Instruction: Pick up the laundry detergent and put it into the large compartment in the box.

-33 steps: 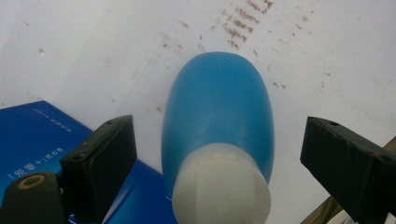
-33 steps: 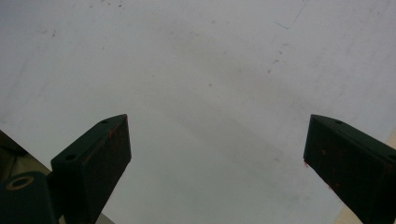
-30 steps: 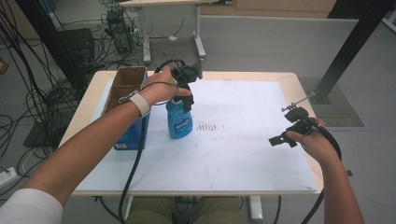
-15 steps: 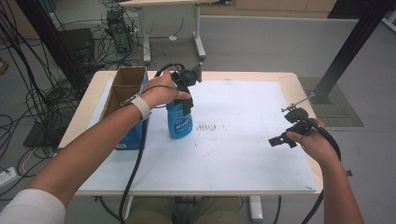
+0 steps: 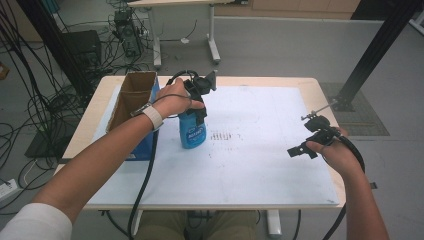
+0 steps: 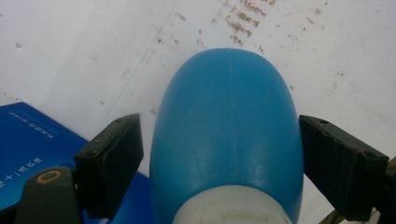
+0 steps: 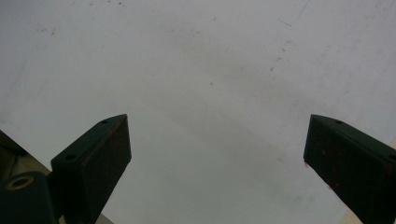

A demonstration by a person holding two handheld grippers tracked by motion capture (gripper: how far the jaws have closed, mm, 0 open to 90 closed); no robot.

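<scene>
A blue bottle [image 5: 192, 132] with a white neck stands upright on the white table sheet [image 5: 260, 165], left of centre. My left gripper [image 5: 196, 112] comes down over its top. In the left gripper view the bottle [image 6: 229, 126] sits between the two black jaws of the left gripper [image 6: 219, 154]. The jaws have just been closing. The right pad [image 6: 336, 163] is at the bottle's side, and a thin gap shows at the left pad [image 6: 116, 158]. My right gripper [image 5: 300, 150] hovers open near the table's right edge, and in its own view the right gripper [image 7: 215, 154] has nothing between its jaws.
An open cardboard box [image 5: 132, 97] stands at the table's left edge, with a blue box [image 5: 142, 147] against its near end, close to the bottle. That blue box [image 6: 28, 140] lies just left of my left jaw. Faint marks [image 5: 222, 136] dot the sheet right of the bottle.
The left hand has shifted slightly over the bottle's top. The bottle and the right hand have stayed where they were.
</scene>
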